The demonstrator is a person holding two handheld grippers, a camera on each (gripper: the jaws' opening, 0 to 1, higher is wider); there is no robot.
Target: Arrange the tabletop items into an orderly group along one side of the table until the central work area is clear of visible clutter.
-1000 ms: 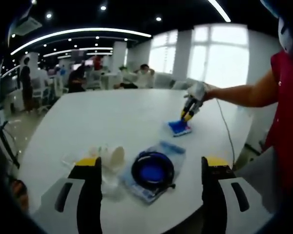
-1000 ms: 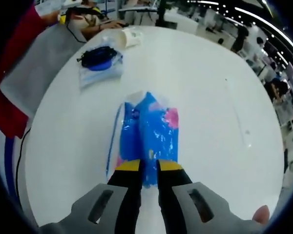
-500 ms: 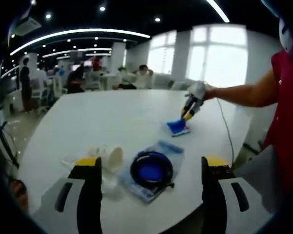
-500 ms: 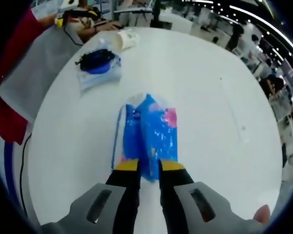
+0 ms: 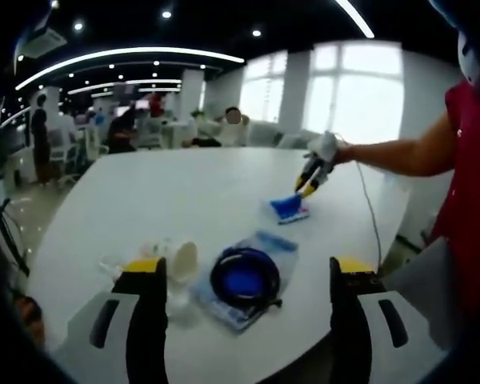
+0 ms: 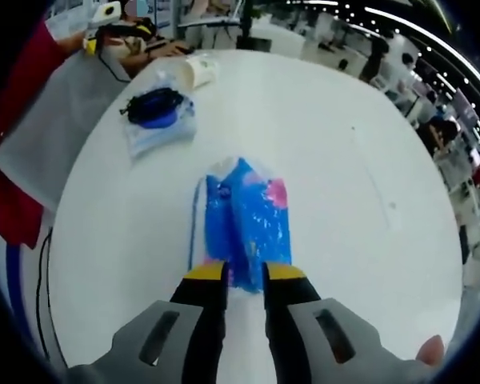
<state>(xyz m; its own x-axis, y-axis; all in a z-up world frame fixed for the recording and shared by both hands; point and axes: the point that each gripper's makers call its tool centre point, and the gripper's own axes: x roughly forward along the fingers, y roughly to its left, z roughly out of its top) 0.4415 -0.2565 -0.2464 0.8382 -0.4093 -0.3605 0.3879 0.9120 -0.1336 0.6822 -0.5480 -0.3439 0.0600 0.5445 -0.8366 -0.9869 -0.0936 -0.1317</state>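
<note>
1. The right gripper [image 6: 245,276] had its two jaws clamped on the near edge of a blue packet [image 6: 246,222] with a pink patch, which lay flat on the white table [image 6: 344,184] straight ahead of the jaws.
2. In the left gripper view, that same gripper [image 5: 308,182] reached in from the right at the end of the person's arm [image 5: 400,155], its tip on the blue packet [image 5: 290,208] towards the far right part of the table [image 5: 168,192].
3. The left gripper [image 5: 244,272] hung over the near table edge with its jaws wide apart and nothing between them.
4. Between and just beyond those jaws lay a clear bag holding a coiled black cable [image 5: 245,277], and just to its left a pale cup [image 5: 184,259] lying on its side in clear wrapping.
5. In the right gripper view, the bag with the cable [image 6: 154,108] and the cup [image 6: 196,69] lay close together near one edge, well apart from the packet.
6. The step in hand looked like dragging the packet towards that edge group.
7. The next move probably called for keeping the grip firm and low, sliding the packet beside the bag, then letting go.
8. A thin packet could slip from the jaws if pulled too fast.
</note>
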